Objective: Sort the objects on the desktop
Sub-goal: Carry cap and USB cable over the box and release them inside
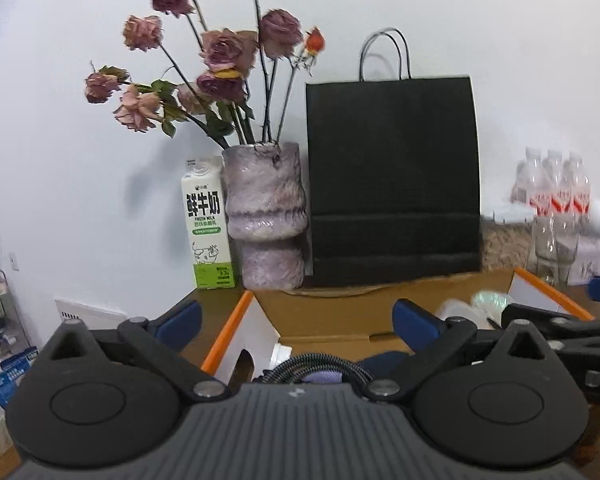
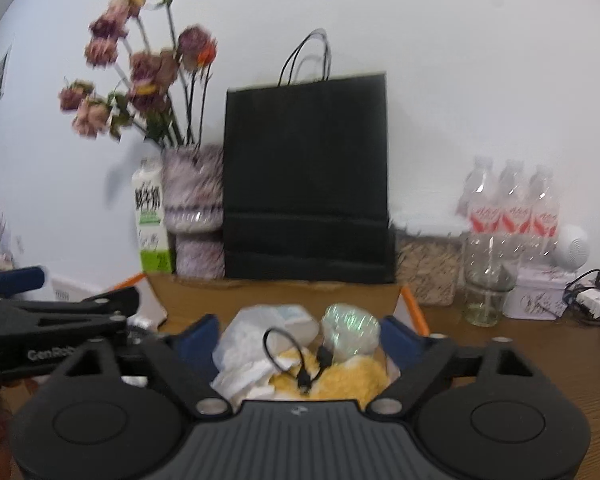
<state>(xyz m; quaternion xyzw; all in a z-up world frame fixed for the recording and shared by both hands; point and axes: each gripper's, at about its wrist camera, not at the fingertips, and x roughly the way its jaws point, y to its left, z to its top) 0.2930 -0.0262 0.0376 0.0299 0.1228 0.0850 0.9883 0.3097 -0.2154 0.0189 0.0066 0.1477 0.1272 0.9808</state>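
An open cardboard box [image 1: 332, 312] with orange-edged white flaps [image 1: 236, 332] lies right below both grippers. My left gripper [image 1: 296, 320] stands open over its left part, where a braided dark cable [image 1: 320, 364] and a purple item [image 1: 324, 378] show; nothing touches its blue pads [image 1: 180, 320]. My right gripper [image 2: 300, 338] is open too, above a white plastic bag [image 2: 252, 336], a shiny iridescent bundle [image 2: 350, 332], a yellow cloth [image 2: 348, 380] and a short black cable [image 2: 296, 360] in the box [image 2: 204, 300]. Each gripper sees the other beside it.
Behind the box, against the wall, stand a milk carton [image 1: 208, 224], a purple vase of dried roses [image 1: 266, 216] and a black paper bag [image 1: 392, 184]. To the right are water bottles [image 2: 512, 208], a glass jar [image 2: 486, 280], a white tin [image 2: 540, 292] and plugs [image 2: 592, 296].
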